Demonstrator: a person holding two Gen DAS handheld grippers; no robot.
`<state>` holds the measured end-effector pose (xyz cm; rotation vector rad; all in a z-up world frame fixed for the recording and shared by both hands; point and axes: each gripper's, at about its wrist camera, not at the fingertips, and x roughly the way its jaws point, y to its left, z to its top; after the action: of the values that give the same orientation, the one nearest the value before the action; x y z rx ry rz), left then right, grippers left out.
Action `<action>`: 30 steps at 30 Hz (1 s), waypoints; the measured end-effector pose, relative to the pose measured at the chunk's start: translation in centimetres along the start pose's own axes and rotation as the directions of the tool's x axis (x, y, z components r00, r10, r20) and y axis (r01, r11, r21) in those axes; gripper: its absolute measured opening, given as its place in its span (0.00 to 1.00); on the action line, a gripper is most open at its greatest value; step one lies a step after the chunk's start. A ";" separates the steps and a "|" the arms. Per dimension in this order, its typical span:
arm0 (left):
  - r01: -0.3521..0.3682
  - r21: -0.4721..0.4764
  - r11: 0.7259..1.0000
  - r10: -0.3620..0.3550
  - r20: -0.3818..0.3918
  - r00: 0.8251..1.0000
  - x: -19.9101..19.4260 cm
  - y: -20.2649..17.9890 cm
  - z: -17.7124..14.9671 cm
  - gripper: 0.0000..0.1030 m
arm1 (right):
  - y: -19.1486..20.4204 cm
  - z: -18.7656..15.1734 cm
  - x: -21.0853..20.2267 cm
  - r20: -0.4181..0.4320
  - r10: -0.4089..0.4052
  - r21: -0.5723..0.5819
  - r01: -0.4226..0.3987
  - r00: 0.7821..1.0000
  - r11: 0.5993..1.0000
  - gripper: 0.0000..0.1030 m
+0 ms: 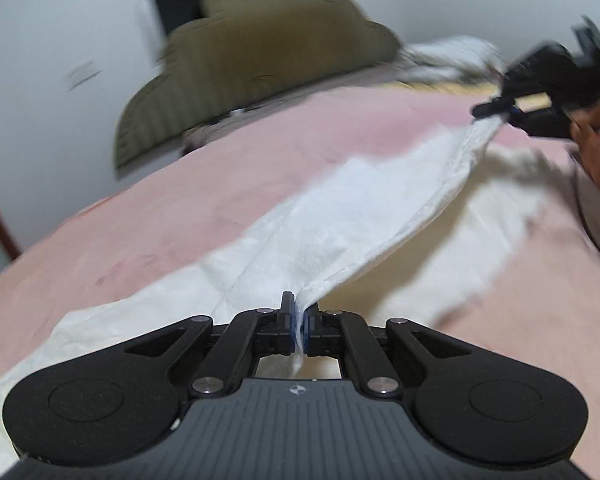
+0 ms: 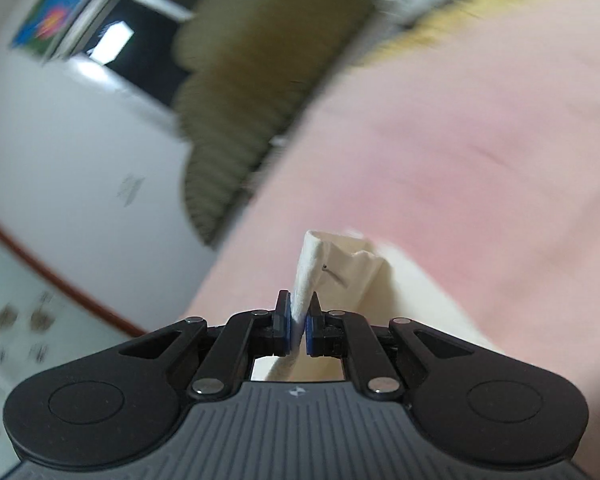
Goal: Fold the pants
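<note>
Because the white, thin, crinkled fabric pants [image 1: 352, 216] are held at only two small points, the main risk from here is slippage: each grip takes in a narrow pinch of cloth, and a sideways tug from either hand could pull the hem out. A second risk is uneven tension. If one hand travels faster or higher than the other, the raised edge will twist, and the fold will land skewed on the layer below. A third risk is dragging: the lower layer rests loose on the pink bed sheet [image 1: 204, 168], so a low carry could pull it along and bunch it.

The left gripper [image 1: 299, 326] has its fingers [image 1: 286, 320] pressed together on a fold of the fabric, which passes between the blue pads and runs out ahead as a taut ridge. That ridge rises across the bed to the right gripper [image 1: 500, 110], seen at the upper right with a hand [image 1: 592, 148] behind it.

In the right wrist view, the right gripper [image 2: 299, 330] likewise pinches the cloth: a bunched corner stands up just beyond the fingers [image 2: 284, 322], and the rest hangs below them.

The pants lie on the bed, partly lifted, with a second layer spread flat beneath the raised edge. An olive ribbed headboard [image 1: 260, 56] stands well beyond.
</note>
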<state>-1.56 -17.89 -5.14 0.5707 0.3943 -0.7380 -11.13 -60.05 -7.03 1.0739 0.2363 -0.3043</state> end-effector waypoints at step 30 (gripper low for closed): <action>0.137 0.050 0.989 -0.134 -0.055 0.989 -1.1 0.9 -1.9 0.27 | 3.4 -1.1 -5.7 0.244 -0.281 -0.294 0.347 0.928 0.890 0.15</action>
<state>-1.86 -15.59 -5.76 0.6183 0.4655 -0.8678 -15.24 -56.88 -2.83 0.6600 0.2754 -0.6382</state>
